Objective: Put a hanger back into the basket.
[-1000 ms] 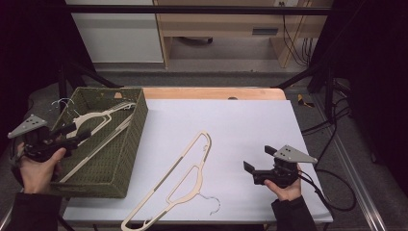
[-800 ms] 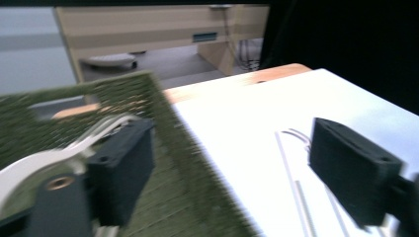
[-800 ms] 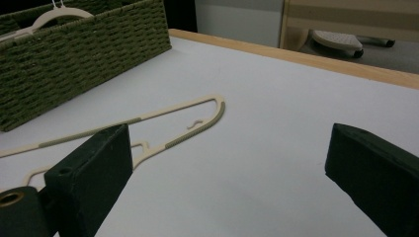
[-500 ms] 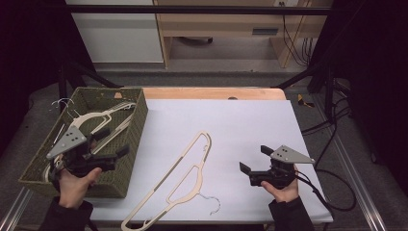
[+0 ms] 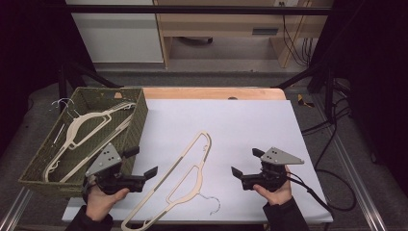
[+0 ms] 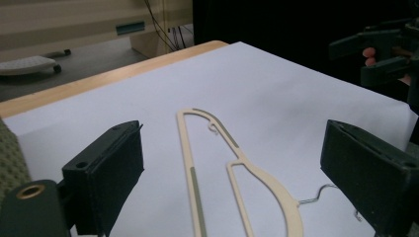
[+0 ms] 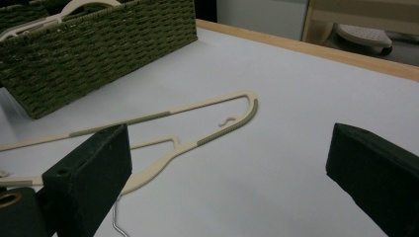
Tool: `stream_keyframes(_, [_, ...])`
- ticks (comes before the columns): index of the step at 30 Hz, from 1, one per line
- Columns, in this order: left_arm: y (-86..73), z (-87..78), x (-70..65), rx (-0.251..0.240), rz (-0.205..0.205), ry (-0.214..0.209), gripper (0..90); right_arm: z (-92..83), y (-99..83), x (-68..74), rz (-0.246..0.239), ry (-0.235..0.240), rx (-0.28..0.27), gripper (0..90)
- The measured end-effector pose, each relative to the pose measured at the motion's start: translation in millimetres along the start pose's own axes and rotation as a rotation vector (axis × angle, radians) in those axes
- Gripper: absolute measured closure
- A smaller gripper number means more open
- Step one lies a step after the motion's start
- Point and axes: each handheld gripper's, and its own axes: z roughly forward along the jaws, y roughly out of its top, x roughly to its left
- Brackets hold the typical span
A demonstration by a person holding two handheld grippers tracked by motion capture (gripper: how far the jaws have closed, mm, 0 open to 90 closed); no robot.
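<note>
1. High view: the beige hanger [image 5: 185, 180] lies flat on the white table [image 5: 250, 120], running from the near edge up toward the middle, with its wire hook [image 5: 211, 204] close to the near edge. The woven basket [image 5: 137, 122] stands at the left edge of the table and already holds other hangers [image 5: 86, 125]. The left gripper [image 5: 144, 166] is just beside the long side of the hanger, and its jaws have just been opening and stand wide with nothing between them. The right gripper [image 5: 245, 168] waits near the right part of the near edge, also wide and empty.

2. Left gripper view: the hanger [image 6: 232, 163] lies between the two black jaws but below them, and they do not touch it. I judge that the step is to pick up this hanger for the basket. It is good to lower the jaws until one pad is on each side of the thin bar, then close near the neck, so that the hanger does not swing.

3. Right gripper view: the hanger [image 7: 197, 123] lies ahead of the open jaws and the basket [image 7: 99, 54] is behind it. This gripper can press the far arm of the hanger if the flat bar slides on the table.
</note>
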Motion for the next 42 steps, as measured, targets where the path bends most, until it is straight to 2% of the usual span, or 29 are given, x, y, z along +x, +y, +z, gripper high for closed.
stream_keyframes(3, [-8.7, 9.4, -4.9, 0.032, 0.011, -0.009, 9.3, 3.9, -1.0, 4.2, 0.0, 0.01, 0.011, 4.6])
stream_keyframes(9, [-26.5, 22.4, -9.3, 0.074, -0.011, -0.038, 9.6, 13.0, -2.6, 17.0, -0.014, 0.038, 0.041, 7.0])
stream_keyframes(14, [-37.2, 30.5, -10.3, 0.108, -0.013, -0.038, 9.6, 25.6, -7.6, 34.0, -0.059, 0.068, 0.12, 12.0])
stream_keyframes(17, [-41.9, 34.6, -11.4, 0.12, -0.006, -0.046, 10.2, 35.7, -12.7, 43.3, -0.07, 0.103, 0.154, 17.4])
stream_keyframes(22, [-46.5, 39.4, -13.0, 0.137, -0.006, -0.057, 10.2, 50.4, -22.3, 57.5, -0.092, 0.136, 0.213, 26.6])
stream_keyframes(25, [-49.5, 41.9, -13.5, 0.15, -0.007, -0.061, 10.2, 58.4, -29.9, 62.0, -0.074, 0.169, 0.248, 32.8])
stream_keyframes(31, [-52.9, 45.2, -13.5, 0.161, -0.006, -0.07, 9.0, 71.0, -42.0, 68.3, -0.08, 0.194, 0.307, 45.0])
stream_keyframes(34, [-53.2, 45.0, -12.6, 0.156, -0.01, -0.067, 8.1, 75.5, -45.6, 73.8, -0.107, 0.182, 0.342, 50.2])
stream_keyframes(38, [-53.6, 44.4, -12.0, 0.16, -0.013, -0.065, 8.1, 82.6, -50.9, 81.1, -0.125, 0.195, 0.379, 60.5])
stream_keyframes(39, [-53.6, 44.1, -12.0, 0.159, -0.01, -0.067, 8.1, 84.4, -52.5, 80.6, -0.131, 0.208, 0.38, 63.1])
stream_keyframes(42, [-53.6, 43.8, -12.2, 0.157, -0.009, -0.067, 8.1, 86.2, -54.5, 81.8, -0.13, 0.208, 0.393, 71.1])
